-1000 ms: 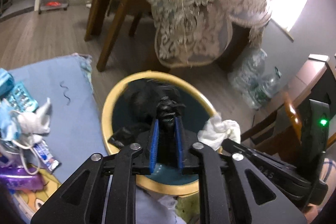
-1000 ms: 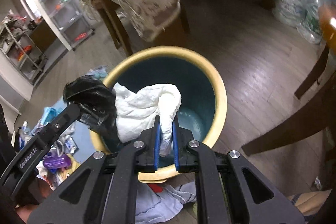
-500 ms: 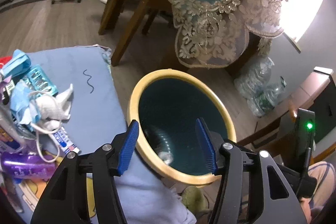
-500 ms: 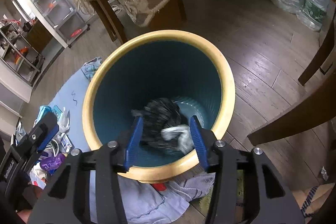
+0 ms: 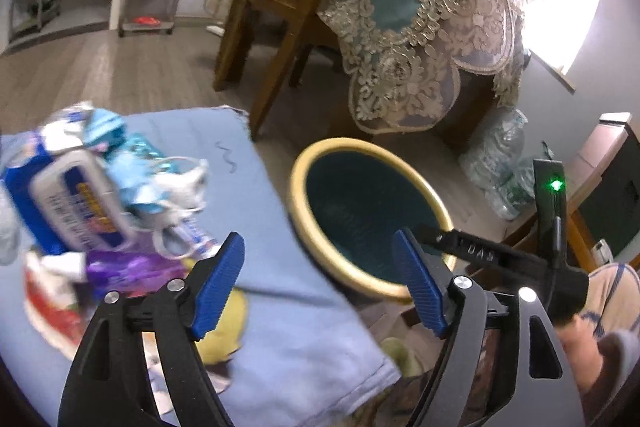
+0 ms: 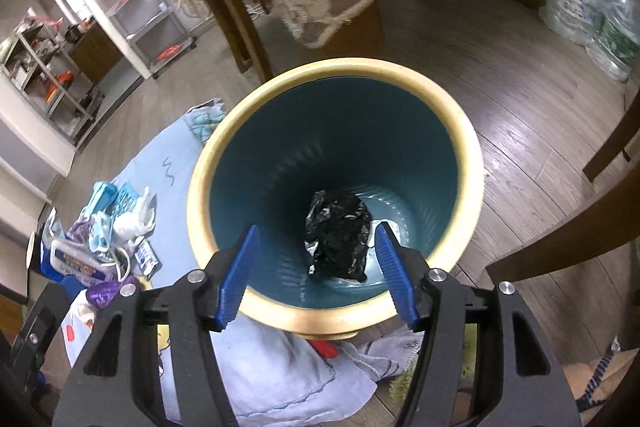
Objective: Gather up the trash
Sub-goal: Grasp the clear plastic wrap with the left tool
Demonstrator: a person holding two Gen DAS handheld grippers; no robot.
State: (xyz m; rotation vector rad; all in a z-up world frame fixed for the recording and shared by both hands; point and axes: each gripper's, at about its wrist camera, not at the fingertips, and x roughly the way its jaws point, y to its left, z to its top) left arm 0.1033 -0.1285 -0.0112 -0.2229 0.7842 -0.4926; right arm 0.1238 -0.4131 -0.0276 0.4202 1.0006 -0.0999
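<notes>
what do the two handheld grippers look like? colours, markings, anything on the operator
Both the left gripper and the right gripper have black plastic linkage arms with silver pivot screws and ribbed blue finger pads. In the left wrist view, the right gripper's body carries a green LED and partly legible white lettering. The hand holding it is bare, beside striped beige fabric.

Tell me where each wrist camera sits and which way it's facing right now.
Left wrist: on the open left tool, facing the blue cloth with its trash pile and the bin; right tool at right.
Right wrist: on the open right tool, looking down into the bin at the black bag.
Shared: bin, cloth, pile.
</notes>
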